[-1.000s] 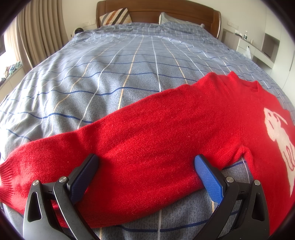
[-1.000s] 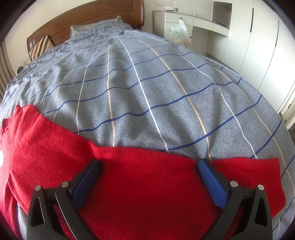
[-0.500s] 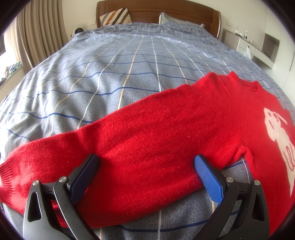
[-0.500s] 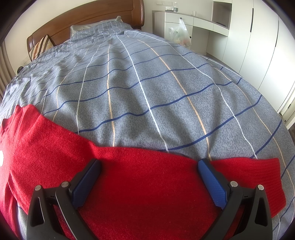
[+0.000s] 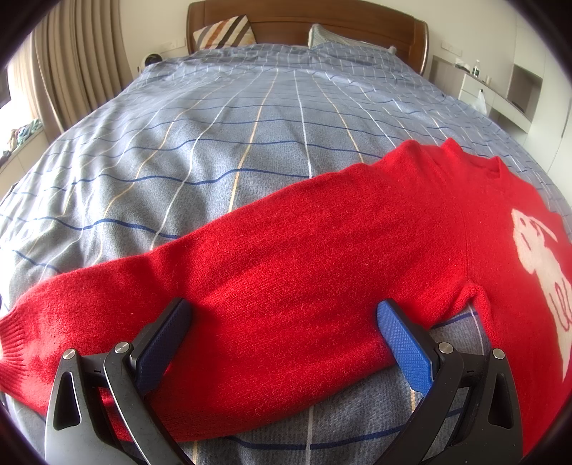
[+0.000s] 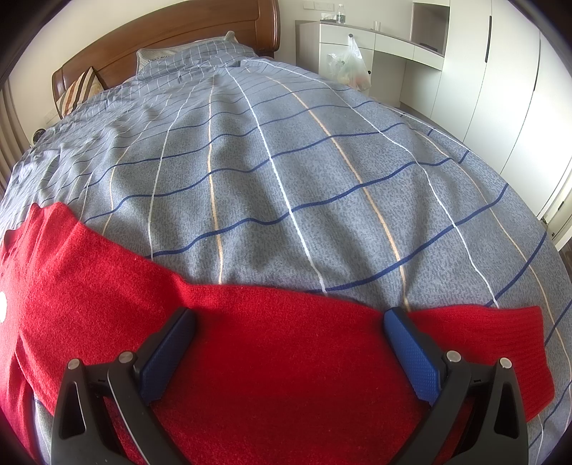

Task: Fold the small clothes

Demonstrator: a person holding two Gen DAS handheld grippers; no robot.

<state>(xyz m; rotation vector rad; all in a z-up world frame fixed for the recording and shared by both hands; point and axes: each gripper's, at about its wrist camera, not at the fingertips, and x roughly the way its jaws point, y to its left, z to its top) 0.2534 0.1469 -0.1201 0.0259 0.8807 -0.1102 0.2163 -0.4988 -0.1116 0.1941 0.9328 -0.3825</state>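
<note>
A small red knit sweater (image 5: 321, 250) lies spread flat on the bed, front up, with a white figure (image 5: 536, 257) on its chest at the right edge of the left wrist view. My left gripper (image 5: 284, 314) stands open over the sweater's left sleeve, one blue pad on each side of a wide stretch of it. In the right wrist view the other sleeve (image 6: 286, 350) runs across the bottom, its ribbed cuff (image 6: 514, 343) to the right. My right gripper (image 6: 289, 322) is open above this sleeve, pads wide apart, holding nothing.
The bed has a grey-blue checked cover (image 5: 250, 143) with a wooden headboard (image 5: 321, 18) and pillows at the far end. Curtains (image 5: 71, 64) hang at the left. White cabinets (image 6: 500, 89) and a desk with a plastic bag (image 6: 350, 68) stand to the right.
</note>
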